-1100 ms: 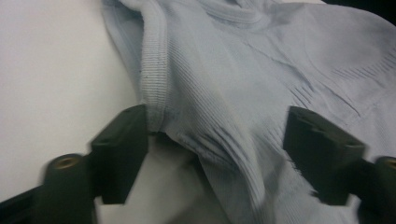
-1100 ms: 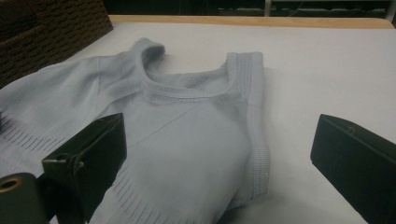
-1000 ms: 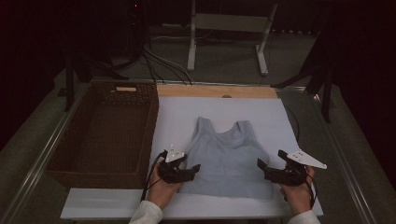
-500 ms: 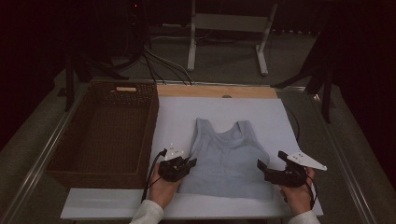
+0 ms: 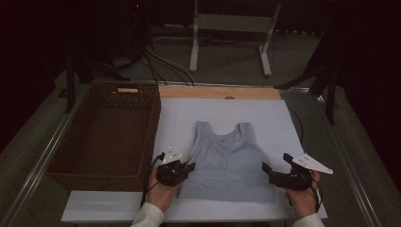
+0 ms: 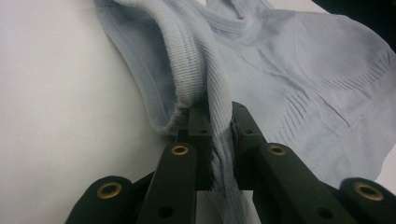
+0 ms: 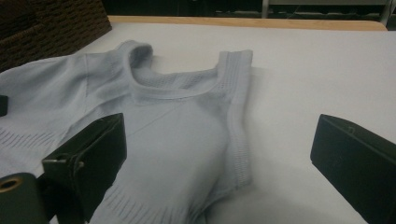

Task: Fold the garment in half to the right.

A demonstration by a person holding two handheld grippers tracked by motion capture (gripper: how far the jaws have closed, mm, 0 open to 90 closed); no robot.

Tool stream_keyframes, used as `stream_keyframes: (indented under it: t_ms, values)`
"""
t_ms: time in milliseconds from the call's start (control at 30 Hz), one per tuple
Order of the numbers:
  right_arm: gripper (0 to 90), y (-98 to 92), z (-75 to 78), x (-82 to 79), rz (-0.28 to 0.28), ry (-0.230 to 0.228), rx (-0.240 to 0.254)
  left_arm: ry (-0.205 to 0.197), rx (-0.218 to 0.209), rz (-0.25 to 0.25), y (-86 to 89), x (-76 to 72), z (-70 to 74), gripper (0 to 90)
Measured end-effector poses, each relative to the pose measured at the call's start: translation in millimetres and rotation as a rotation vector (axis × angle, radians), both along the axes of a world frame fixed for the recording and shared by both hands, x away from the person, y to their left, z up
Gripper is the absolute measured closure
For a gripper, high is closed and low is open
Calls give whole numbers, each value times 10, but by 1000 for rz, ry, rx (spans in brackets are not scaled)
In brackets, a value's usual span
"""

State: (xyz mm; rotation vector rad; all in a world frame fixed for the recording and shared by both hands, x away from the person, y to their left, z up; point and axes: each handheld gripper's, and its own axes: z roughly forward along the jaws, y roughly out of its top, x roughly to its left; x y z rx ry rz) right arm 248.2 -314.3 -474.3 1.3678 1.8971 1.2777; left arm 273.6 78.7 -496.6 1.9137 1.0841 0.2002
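On the white worktop (image 5: 283,123), near the front edge: pale blue sleeveless top (image 5: 226,163) spread flat, neckline toward the far side, hem toward the person. Straps and scooped neck plain in the right gripper view, ribbed banding along the armhole edge.

At the top's left side: left gripper (image 5: 188,167), held in the left hand (image 5: 161,193), jaws closed tight on a pinched-up ridge of the top's ribbed edge. From the left gripper view, fabric squeezed between the two black jaws, a fold of the armhole band standing up just beyond the tips, rest of the top (image 6: 303,84) lying flat to one side, bare white worktop (image 6: 60,102) to the other.

At the top's right side: right gripper (image 5: 267,171), held in the right hand (image 5: 302,201), jaws spread wide apart, tips pointing at the lower right edge of the top, grey three-cornered plate on its upper side. From the right gripper view, one jaw over the fabric (image 7: 177,135), the other over bare worktop (image 7: 303,84), the top's side edge between them, nothing clamped.

Left of the white surface, just beside it: brown woven basket (image 5: 61,156), rectangular. Beyond the worktop's far edge: wooden strip (image 5: 217,92), then dim floor with cables and white stand legs.
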Motion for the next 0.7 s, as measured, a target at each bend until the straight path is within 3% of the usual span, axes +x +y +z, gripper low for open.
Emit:
stream_keyframes:
  t_ms: [200,367,700]
  values:
    - [38,-14,3,-13,-2,-4,3,8,4,31,64,-24,34,822]
    - [38,-23,3,-14,-8,-5,5,-8,52,70,102,-43,78,822]
    - [38,-30,5,-20,-12,-6,7,-23,70,97,150,-119,148,822]
